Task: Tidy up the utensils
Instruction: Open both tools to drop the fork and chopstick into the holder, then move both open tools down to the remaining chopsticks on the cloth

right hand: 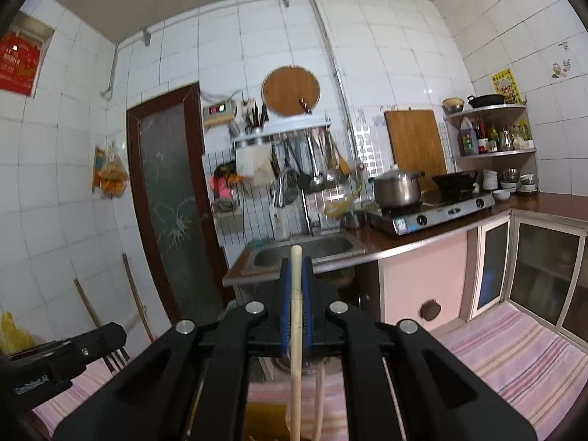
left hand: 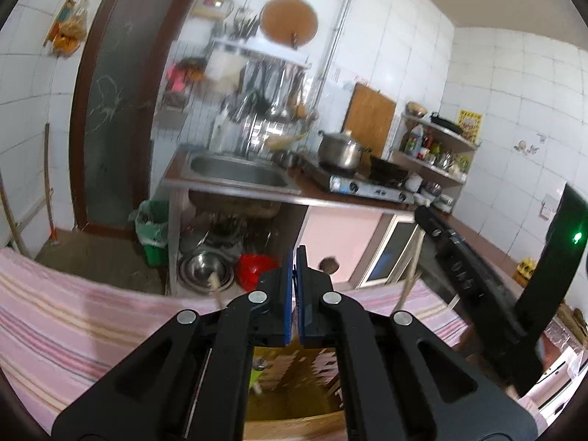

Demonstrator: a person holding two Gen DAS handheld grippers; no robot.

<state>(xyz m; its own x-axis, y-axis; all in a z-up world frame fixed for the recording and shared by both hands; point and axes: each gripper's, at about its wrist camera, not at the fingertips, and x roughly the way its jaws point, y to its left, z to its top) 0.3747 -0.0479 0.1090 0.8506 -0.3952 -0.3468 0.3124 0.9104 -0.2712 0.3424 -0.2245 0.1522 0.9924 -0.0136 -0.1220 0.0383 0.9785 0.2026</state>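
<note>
Chopstick clamped in right tool, left tool shut with fork showing

Chopstick (right hand: 296,316) sits between my right tool (right hand: 297,325) pads, jaws narrow and pressing on it. Long axis runs along the tool's pointing line: tip sticks out past the fingertips toward the sink (right hand: 305,250), rest trails back under the tool body. A 2nd pale stick (right hand: 320,397) shows below, just beside the 1st; can't tell if it's gripped too.

Left tool (left hand: 294,294) has its blue pads pressed together, nothing visible between them in its own view. In the right wrist view the left tool (right hand: 92,341) sits low at the left with fork tines (right hand: 117,362) sticking out beside it; held or just lying behind, can't tell.

Both tools hang over the bench with the pink striped cloth (left hand: 73,316). Under the left tool I see a wooden tray (left hand: 290,378) with what look like utensils inside, blurry. 2 more stick ends (left hand: 215,283) poke up past the cloth edge.

My read: chopstick is mid carry. Tray lies below and behind the fingertips, so the right tool needs to tip the stick's length to match a tray slot. Right hand is the one to place it.
</note>
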